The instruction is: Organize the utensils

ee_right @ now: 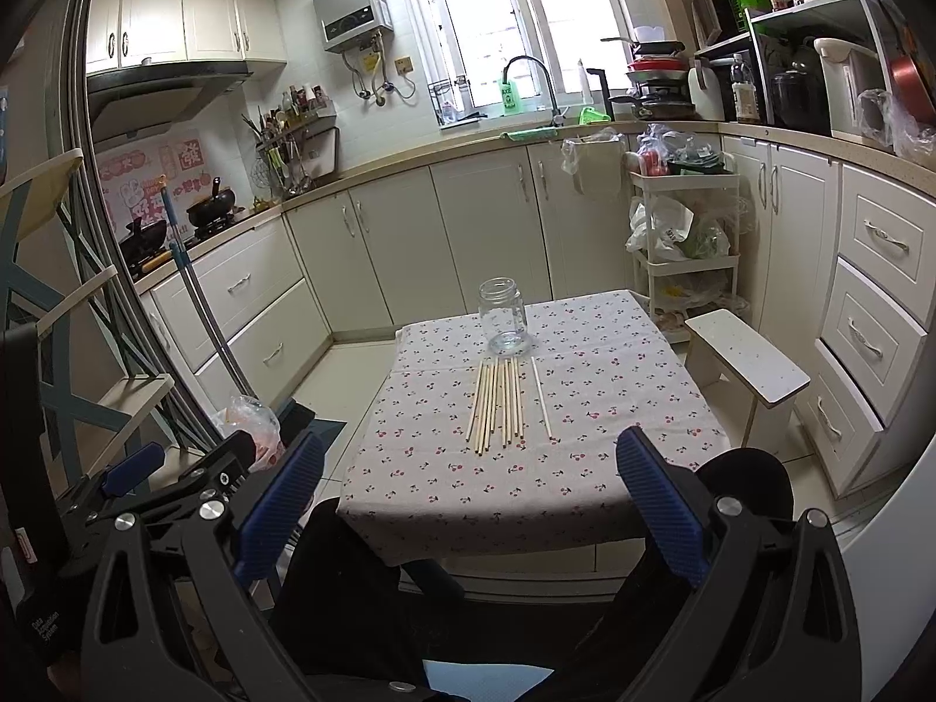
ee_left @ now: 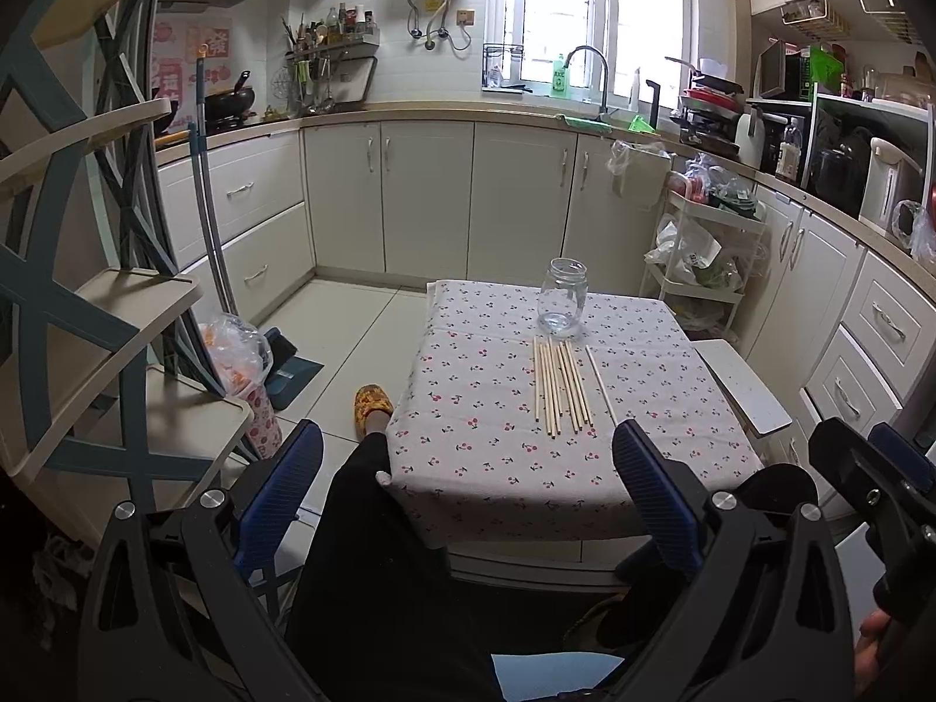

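Note:
Several wooden chopsticks (ee_left: 560, 386) lie side by side on a small table with a cherry-print cloth (ee_left: 468, 444). One chopstick (ee_left: 600, 377) lies apart to their right. An empty clear glass jar (ee_left: 563, 295) stands upright just behind them. The same chopsticks (ee_right: 497, 406), single chopstick (ee_right: 542, 399) and jar (ee_right: 504, 314) show in the right wrist view on the cloth (ee_right: 614, 409). My left gripper (ee_left: 468, 497) is open and empty, held back before the table's near edge. My right gripper (ee_right: 468, 503) is open and empty too, at the same distance.
A white stool (ee_right: 749, 365) stands right of the table. A white trolley (ee_right: 684, 234) with bags is behind it. A shelf rack (ee_left: 117, 351), a mop (ee_left: 210, 222) and a bag (ee_left: 234, 351) are at left. The person's leg (ee_left: 374, 526) and slipper (ee_left: 371, 403) are beside the table.

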{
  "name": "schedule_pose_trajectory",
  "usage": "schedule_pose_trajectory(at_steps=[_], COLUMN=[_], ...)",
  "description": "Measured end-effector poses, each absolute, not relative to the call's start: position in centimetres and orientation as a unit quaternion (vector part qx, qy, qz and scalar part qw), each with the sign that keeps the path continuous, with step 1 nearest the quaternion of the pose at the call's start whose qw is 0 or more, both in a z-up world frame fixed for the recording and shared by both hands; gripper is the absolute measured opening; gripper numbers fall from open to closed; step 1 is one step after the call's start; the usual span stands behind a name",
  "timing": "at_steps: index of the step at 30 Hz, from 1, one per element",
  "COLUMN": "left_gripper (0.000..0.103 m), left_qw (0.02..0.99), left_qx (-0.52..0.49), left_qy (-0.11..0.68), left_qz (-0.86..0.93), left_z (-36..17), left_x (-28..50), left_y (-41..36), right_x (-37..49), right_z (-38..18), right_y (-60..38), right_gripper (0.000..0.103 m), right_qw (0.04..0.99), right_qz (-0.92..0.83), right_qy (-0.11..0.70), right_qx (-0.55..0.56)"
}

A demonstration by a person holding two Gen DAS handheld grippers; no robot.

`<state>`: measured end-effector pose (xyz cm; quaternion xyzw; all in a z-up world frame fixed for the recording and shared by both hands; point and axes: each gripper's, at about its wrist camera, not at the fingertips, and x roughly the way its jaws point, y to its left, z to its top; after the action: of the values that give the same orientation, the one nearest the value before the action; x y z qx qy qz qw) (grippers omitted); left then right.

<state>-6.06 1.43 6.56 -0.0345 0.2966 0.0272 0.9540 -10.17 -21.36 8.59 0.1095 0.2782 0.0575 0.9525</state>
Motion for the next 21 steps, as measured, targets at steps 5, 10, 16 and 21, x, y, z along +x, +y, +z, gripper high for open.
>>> schedule_pose_trajectory(at_steps=[5,10,16,21], left_gripper=[0.095,0.095,0.095,0.095], left_qw=[0.954,0.954,0.954,0.954], left_qx=[-0.034,-0.034,-0.034,-0.034], left_qy=[0.297,0.296,0.295,0.296], left_qz=[0.027,0.027,0.027,0.027], left_z=[6.8,6.4,5.9,6.0], left_x=[-6.3,-6.4,-6.5,-6.6], left_y=[1.6,1.4,1.2,1.2], right_x=[-10.2,-10.2,-10.2,-10.2], right_z=[8.7,8.7,8.7,8.7], right_y=[-21.6,-21.4,-21.4,-21.4], right_gripper=[0.096,0.096,0.096,0.096], right_qw=[0.952,0.953,0.953,0.953], right_qz=[0.058,0.058,0.058,0.057], right_qy=[0.279,0.279,0.279,0.278], right_qx=[0.109,0.109,0.108,0.108])
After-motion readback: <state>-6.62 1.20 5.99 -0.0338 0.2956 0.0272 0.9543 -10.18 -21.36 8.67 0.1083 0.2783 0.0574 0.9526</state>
